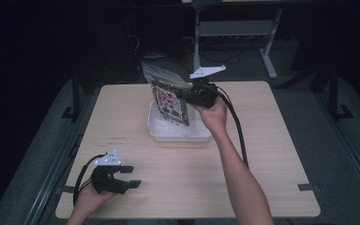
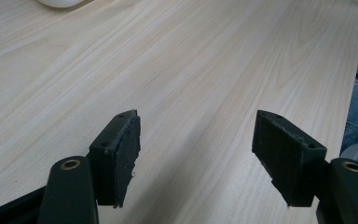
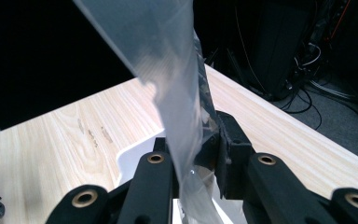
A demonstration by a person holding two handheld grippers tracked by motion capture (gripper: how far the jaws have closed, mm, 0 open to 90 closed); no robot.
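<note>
Bag up in the air over the white tray, pinched by the right gripper near its upper right edge. It hangs tilted, clear top corner pointing up and away toward the far left, printed red-and-dark face turned to the camera, lower end dipping toward the tray. From the right gripper view, the clear film runs straight up between the two black fingers, which are pressed onto it from both sides; the film rises past them and fans out wide above, while a crumpled bit shows below the pinch. Behind the film, the tray's white rim sits on the counter. The hand grips the gripper body from the near side, forearm coming in from the bottom, black cable looping down the right. Over at the near left corner of the counter, the left gripper sits low in its hand, pointing right, well apart from bag and tray. Its fingers are spread wide with bare wood grain between them, nothing held. A sliver of the tray's white edge peeks in at the top left of that view.
</note>
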